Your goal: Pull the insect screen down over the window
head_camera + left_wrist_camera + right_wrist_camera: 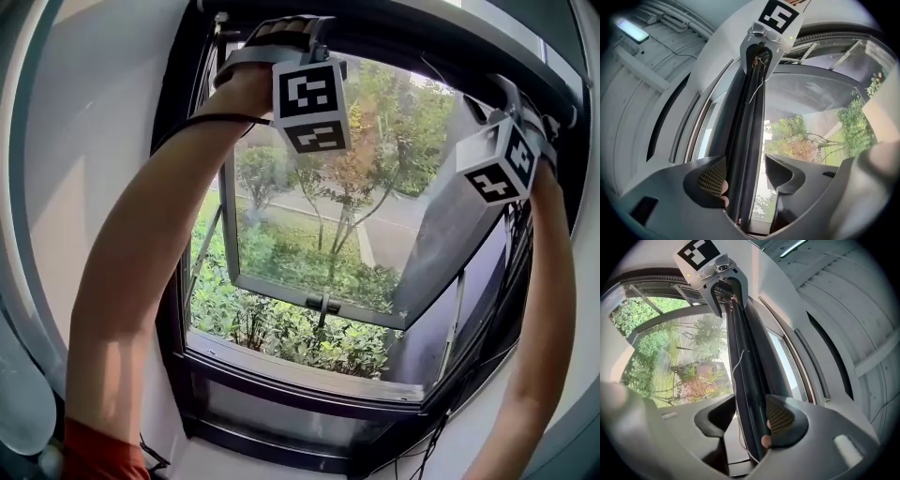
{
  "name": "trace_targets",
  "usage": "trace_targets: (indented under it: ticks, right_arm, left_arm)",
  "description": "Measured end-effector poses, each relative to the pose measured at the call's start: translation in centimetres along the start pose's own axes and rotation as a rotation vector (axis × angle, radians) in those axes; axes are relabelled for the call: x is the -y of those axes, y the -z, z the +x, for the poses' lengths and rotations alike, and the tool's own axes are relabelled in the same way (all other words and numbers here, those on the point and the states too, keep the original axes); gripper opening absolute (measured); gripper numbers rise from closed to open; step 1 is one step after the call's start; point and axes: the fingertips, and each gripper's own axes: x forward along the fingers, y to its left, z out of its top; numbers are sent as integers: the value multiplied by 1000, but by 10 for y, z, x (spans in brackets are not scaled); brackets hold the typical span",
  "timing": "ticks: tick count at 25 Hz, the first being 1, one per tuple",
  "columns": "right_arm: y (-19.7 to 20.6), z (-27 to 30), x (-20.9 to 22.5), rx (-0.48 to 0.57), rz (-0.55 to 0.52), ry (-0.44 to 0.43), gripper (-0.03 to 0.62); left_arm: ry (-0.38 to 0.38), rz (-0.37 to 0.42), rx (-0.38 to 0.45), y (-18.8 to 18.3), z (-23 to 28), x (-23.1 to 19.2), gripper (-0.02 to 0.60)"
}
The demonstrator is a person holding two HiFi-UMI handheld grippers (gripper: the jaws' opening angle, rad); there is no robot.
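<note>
Two hand-held grippers, one window, one screen bar; entries by view.

Left gripper view. Grey two-jaw left gripper (745,161): jaws spread wide, clamped on nothing. The long black bar of the insect screen (749,131) passes between them. It lies just beside the ribbed pad (712,178) of the jaw at picture left, with daylight between the bar and the other jaw. Whether bar and pad touch cannot be told. A thin pale cord (757,89) hangs along the bar. An oblong ceiling lamp (633,30) is lit at upper left.

Right gripper view. Grey two-jaw right gripper (751,399): jaws likewise wide apart, gripping nothing. The same black bar runs between them, close to the ribbed pad at picture right, with a clear gap on the other side. The pale cord trails down beside the bar.

Head view. Two bare forearms (141,262) are raised to the top of the black window frame (187,309), a red sleeve (98,455) at lower left. A white marker cube (311,103) sits on the left gripper and another on the right. The screen bar sits up along the frame's top edge, not yet drawn down. An outward-tilted glass sash (323,305) stands open below, with trees and shrubs (347,178) beyond.
</note>
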Motion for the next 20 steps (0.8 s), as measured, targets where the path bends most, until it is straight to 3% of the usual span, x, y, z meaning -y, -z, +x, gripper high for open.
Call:
trace_targets:
  ticks: [4,14,20]
  right_arm:
    - [6,9,-1,-46,-44,4,201]
    - [17,23,-5,-110,-61,-2,201]
    - [23,26,-5,-118,-150,11,201]
  left_arm:
    - [33,84,-45,10,11,5,245]
    - [58,107,-129,28,30,9,262]
    - [42,187,-157,27,36,9,262]
